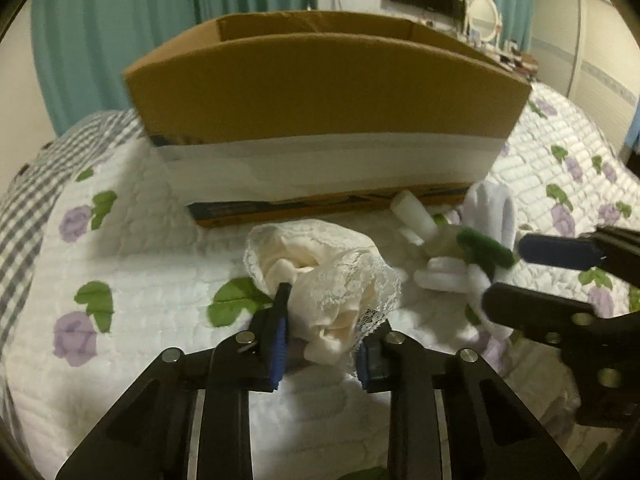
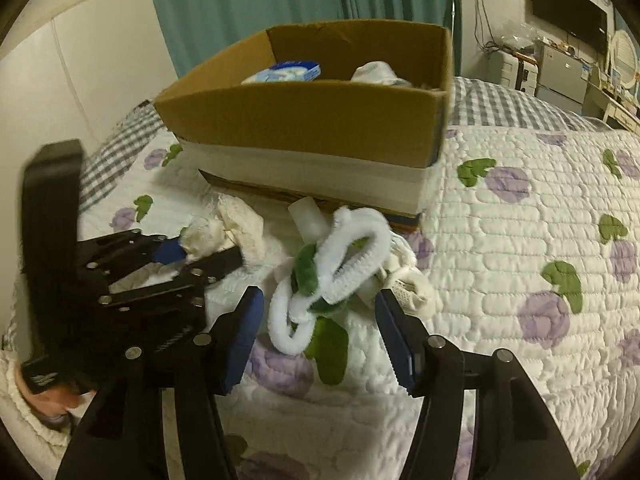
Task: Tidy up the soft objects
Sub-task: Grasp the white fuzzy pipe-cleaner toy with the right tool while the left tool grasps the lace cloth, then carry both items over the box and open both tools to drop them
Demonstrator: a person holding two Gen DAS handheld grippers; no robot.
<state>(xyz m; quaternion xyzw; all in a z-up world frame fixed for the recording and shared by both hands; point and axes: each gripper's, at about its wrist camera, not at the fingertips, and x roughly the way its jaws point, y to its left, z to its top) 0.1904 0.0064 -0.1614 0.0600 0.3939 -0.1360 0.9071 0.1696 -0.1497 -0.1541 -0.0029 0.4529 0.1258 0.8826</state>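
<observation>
A cream lace-trimmed cloth [image 1: 324,276] lies bunched on the floral quilt in front of the cardboard box [image 1: 320,92]. My left gripper [image 1: 324,320] is closed around its near part; it also shows in the right wrist view [image 2: 208,256]. A white and green fuzzy chenille toy [image 2: 332,276] lies to the right of the cloth, with a white tube [image 2: 306,216] behind it. My right gripper [image 2: 320,320] is open, its fingers on either side of the toy without touching it.
The box [image 2: 312,128] holds a blue and white packet [image 2: 288,72] and a white cloth [image 2: 378,74]. A grey checked blanket [image 1: 36,184] lies at the left. Green curtains hang behind. A dresser with a mirror stands at the far right.
</observation>
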